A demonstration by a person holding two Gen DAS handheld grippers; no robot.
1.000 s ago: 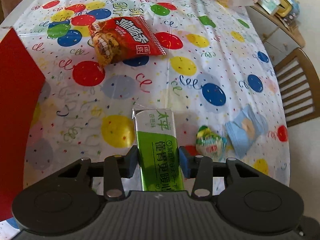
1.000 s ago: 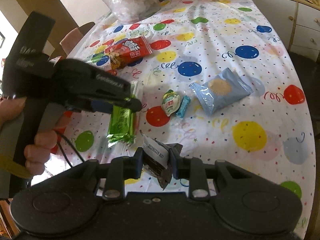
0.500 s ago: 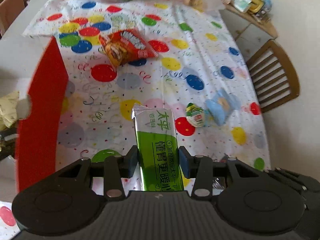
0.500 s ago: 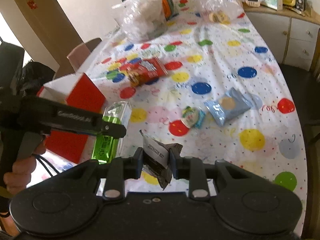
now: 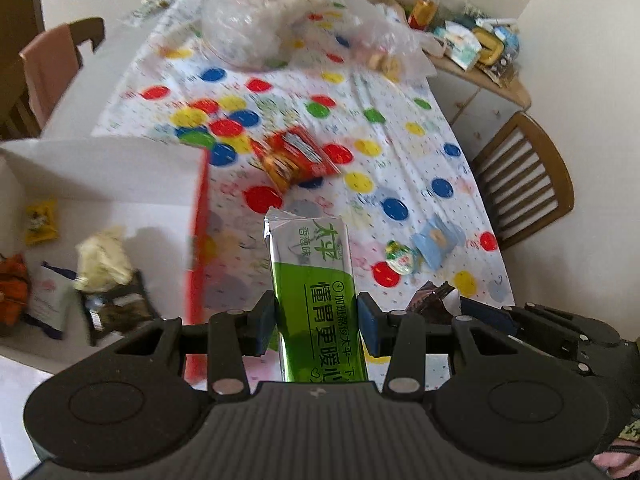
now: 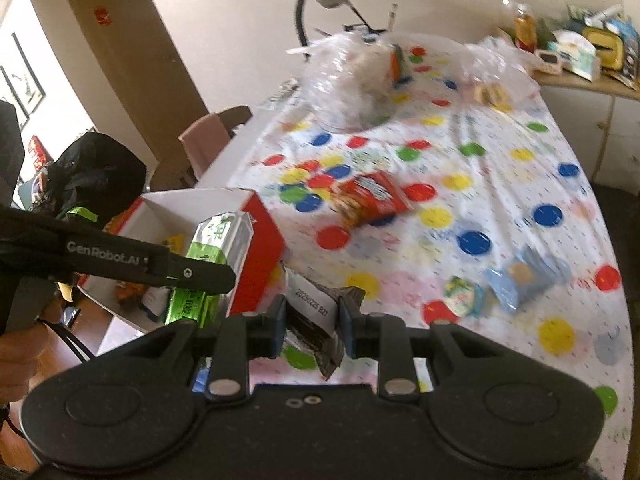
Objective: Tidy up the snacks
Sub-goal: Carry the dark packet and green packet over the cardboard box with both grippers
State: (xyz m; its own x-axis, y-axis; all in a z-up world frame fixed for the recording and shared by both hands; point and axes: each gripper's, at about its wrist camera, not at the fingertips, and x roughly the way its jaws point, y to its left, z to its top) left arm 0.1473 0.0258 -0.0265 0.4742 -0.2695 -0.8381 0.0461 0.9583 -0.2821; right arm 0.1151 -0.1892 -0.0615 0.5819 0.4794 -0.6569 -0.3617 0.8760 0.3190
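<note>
- Red-sided box (image 5: 197,240) at left, white inside, several snacks lying in it.
- left gripper (image 5: 316,320) clamped on green cracker pack (image 5: 316,280), held in the air beside the box's red wall.
- right gripper (image 6: 312,320) closed on dark wrapper (image 6: 320,336) with white label, above the table's near edge.
- Red snack bag (image 5: 296,158), small round candy (image 5: 400,256) and blue packet (image 5: 436,240) lie on balloon tablecloth (image 5: 400,152).

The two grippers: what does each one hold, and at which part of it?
The left gripper holds the green packet across its lower half. The right gripper holds a dark wrapper across its middle, at the white date label.
</note>
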